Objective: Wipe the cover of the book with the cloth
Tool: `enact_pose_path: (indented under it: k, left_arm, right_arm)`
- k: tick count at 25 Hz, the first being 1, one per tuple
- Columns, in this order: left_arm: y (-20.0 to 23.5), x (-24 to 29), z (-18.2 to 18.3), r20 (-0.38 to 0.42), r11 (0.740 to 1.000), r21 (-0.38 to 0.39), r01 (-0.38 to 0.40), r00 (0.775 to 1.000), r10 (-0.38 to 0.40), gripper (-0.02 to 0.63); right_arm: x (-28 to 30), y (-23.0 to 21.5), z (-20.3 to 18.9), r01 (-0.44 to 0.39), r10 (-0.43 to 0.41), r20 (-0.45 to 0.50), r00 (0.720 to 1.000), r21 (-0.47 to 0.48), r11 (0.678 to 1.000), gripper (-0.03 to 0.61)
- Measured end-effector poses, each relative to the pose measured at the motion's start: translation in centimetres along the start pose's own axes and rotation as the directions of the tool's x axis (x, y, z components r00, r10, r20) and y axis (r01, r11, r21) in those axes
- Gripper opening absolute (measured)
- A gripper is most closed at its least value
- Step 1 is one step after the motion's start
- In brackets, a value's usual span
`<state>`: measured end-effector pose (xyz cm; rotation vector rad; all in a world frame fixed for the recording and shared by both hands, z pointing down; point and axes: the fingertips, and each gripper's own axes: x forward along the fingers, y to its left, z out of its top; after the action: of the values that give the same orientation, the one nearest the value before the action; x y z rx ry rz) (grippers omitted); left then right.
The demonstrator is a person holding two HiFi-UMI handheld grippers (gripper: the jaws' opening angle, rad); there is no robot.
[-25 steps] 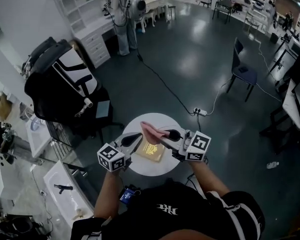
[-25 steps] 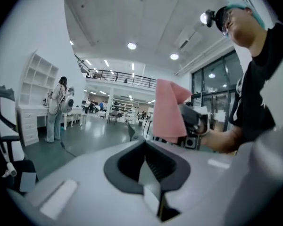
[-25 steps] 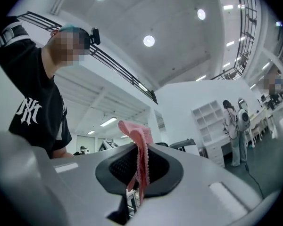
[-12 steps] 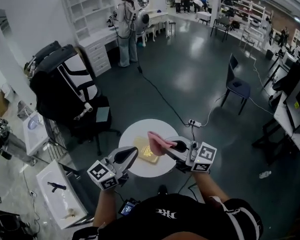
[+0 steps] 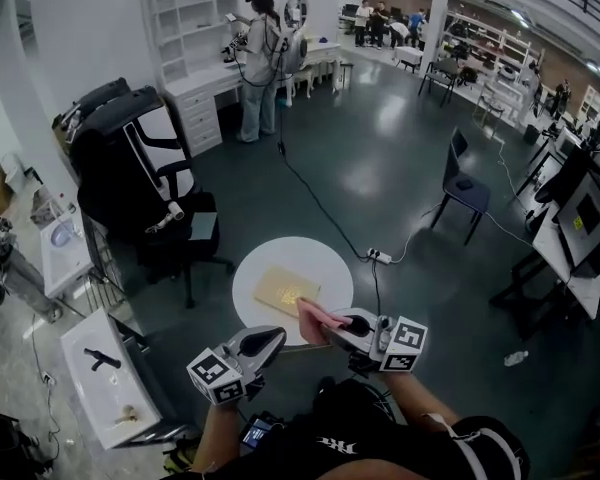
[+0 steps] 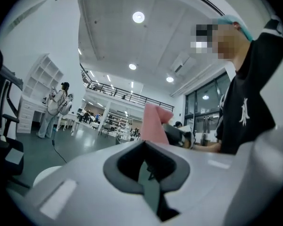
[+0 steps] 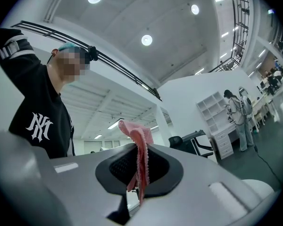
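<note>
Cloth (image 5: 317, 319) is hanging pinched between the jaws of the right tool (image 5: 336, 328), above the near right edge of the round white desk (image 5: 252, 266). It is sitting just beside the near corner of the book (image 5: 287, 290), apparently lifted off it. The book is lying flat around the desk's middle, cover up. The left tool (image 5: 273, 337) is hovering at the near edge, its jaws pressed together on nothing.

No wiping contact seems to be happening here; the step in hand looks like carrying the cloth. The next move is calling for laying it flat on the cover and stroking across, the left tool perhaps steadying the book against sliding.

The cover is showing a gold emblem too small to read. The person's black shirt (image 7: 40, 121) is bearing a white interlocked monogram, seemingly N and Y.
</note>
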<state>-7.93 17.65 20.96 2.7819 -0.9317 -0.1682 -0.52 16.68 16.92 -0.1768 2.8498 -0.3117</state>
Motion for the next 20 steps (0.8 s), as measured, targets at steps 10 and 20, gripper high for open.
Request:
enact_pose_path:
  k: [10, 20]
  left_arm:
    - [-7.1, 2.2, 0.7, -0.045, 0.99, 0.141, -0.025, 0.998, 0.032, -0.003]
    - [-17.2, 15.0, -2.6, -0.053, 0.996, 0.089, 0.012, 0.999, -0.007, -0.003]
  right_arm:
    - [-5.5, 4.2, 2.9, -0.083, 0.084, 0.058, 0.995, -0.032, 0.996, 0.009]
    - [-22.1, 3.9, 6.9, -0.006, 0.01, 0.036, 0.999, -0.096, 0.995, 0.009]
